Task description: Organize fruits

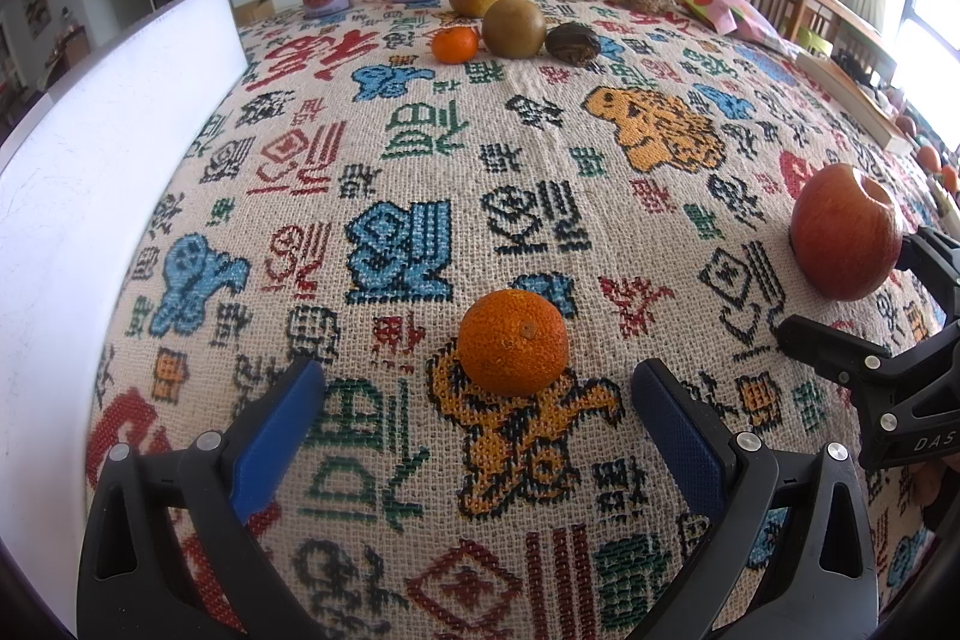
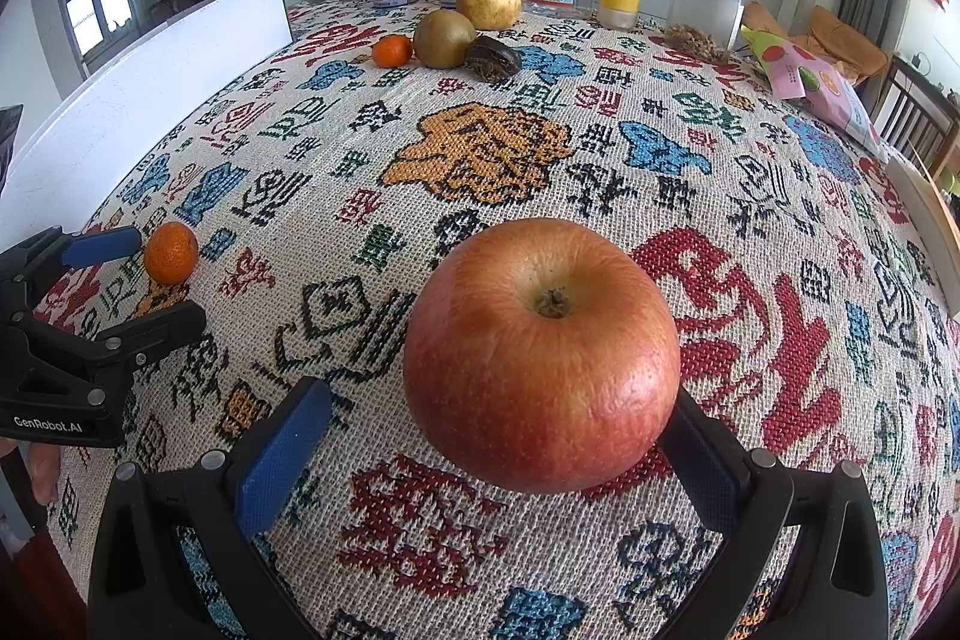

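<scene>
Fruits: six total – two pebbly mandarins (image 1: 513, 343), one smooth red apple (image 2: 542, 355), three round ones at back. Left gripper (image 1: 479, 421) and right gripper (image 2: 493, 436) both spread wide, gripping nothing.

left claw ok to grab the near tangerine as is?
Probably yes. The left claw is open, the near tangerine sits just ahead between its fingers, and only bare tablecloth lies between them.

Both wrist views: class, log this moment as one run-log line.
left gripper: open, mandarin ahead | right gripper: open around apple | fruit group: far end
</scene>
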The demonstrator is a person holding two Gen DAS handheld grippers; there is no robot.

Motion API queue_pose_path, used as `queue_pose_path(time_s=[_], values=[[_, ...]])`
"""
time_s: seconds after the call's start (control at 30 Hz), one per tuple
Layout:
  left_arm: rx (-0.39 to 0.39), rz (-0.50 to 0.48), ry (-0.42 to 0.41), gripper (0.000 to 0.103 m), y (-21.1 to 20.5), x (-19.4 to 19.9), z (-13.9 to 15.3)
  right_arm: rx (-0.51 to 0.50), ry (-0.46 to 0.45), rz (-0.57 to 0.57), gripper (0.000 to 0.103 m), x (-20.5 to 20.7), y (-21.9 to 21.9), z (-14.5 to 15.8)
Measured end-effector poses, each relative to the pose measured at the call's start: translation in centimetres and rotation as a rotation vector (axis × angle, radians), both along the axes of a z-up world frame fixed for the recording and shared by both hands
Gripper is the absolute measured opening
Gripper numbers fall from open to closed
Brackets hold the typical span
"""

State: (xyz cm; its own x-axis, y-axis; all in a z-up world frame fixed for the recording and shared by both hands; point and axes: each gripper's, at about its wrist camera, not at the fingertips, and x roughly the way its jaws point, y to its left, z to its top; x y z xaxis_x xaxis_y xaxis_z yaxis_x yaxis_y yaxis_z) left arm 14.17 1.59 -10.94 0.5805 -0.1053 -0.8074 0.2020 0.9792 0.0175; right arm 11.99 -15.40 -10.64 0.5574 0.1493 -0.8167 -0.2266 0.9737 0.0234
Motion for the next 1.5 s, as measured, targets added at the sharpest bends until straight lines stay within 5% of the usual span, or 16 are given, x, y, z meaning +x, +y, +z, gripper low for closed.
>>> queue_pose_path(time_s=[0.2,0.47,0.57,0.6,0.67,0.87,0.97,1.07,1.3,1.4,1.5], values=[[-0.012,-0.004,0.004,0.102,0.1,0.0,0.0,0.0,0.0,-0.001,0.103,0.0,0.0,0.0],[-0.179,-0.104,0.061,0.098,1.9,1.3,1.2,0.001,0.001,-0.002,0.103,0.0,0.0,0.0],[-0.094,-0.125,0.051,0.069,0.3,1.8,1.2,0.031,-0.003,-0.003,0.103,0.0,-0.4,0.1],[-0.045,-0.133,0.039,0.049,-0.3,1.7,1.2,0.065,-0.003,-0.003,0.103,-0.2,-0.9,0.3],[-0.041,-0.138,0.025,0.03,-0.5,1.2,1.4,0.137,0.025,-0.018,0.103,-0.4,-2.1,0.6],[-0.136,-0.085,0.001,0.029,1.3,-0.8,2.7,0.251,0.122,-0.076,0.1,0.5,-3.7,2.0],[-0.204,-0.068,-0.02,0.029,3.0,-2.3,5.2,0.154,0.148,-0.076,0.07,1.5,-2.8,1.7],[-0.324,-0.037,-0.042,0.029,6.2,-4.3,9.4,0.138,0.157,-0.072,0.07,1.7,-2.0,2.3],[-0.456,0.165,-0.177,0.029,19.0,-7.4,19.1,0.352,0.074,0.184,0.07,2.0,8.2,10.5],[-0.456,0.34,-0.164,0.029,25.7,-6.2,19.0,0.405,0.049,0.346,0.07,2.8,16.4,14.1],[-0.452,0.503,-0.072,0.029,30.8,-3.2,15.7,0.415,0.045,0.475,0.07,4.5,24.6,15.9]])
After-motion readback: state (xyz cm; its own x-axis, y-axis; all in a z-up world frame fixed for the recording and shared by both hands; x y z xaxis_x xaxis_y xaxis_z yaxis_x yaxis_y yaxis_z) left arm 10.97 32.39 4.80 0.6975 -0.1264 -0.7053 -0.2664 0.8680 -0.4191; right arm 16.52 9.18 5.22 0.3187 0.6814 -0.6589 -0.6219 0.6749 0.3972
